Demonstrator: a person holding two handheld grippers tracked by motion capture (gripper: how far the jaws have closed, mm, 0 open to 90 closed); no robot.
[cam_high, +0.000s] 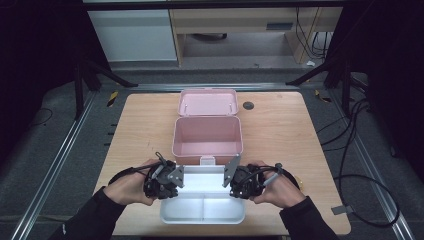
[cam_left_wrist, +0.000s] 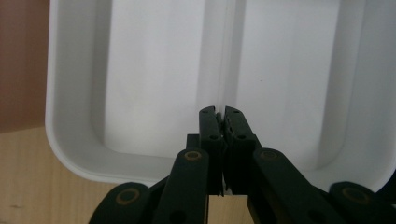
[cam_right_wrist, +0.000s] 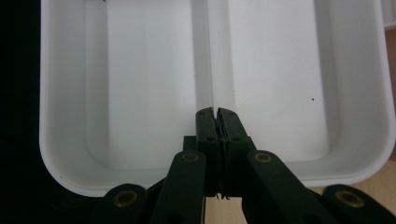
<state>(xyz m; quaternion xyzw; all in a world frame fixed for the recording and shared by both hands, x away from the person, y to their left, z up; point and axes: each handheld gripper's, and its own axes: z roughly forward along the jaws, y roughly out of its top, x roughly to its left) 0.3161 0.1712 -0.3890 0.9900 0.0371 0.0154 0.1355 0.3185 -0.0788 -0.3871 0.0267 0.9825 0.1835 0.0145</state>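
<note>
wooden table, white tray at near edge, both grippers pinching its ends

A light wooden table stands on grey carpet, a pale wooden desk beyond it, darkness at both sides.

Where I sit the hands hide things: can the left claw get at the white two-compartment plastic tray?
Probably yes: the left claw, jaws shut, sits at the white two-compartment plastic tray's left end with nothing between them.
</note>
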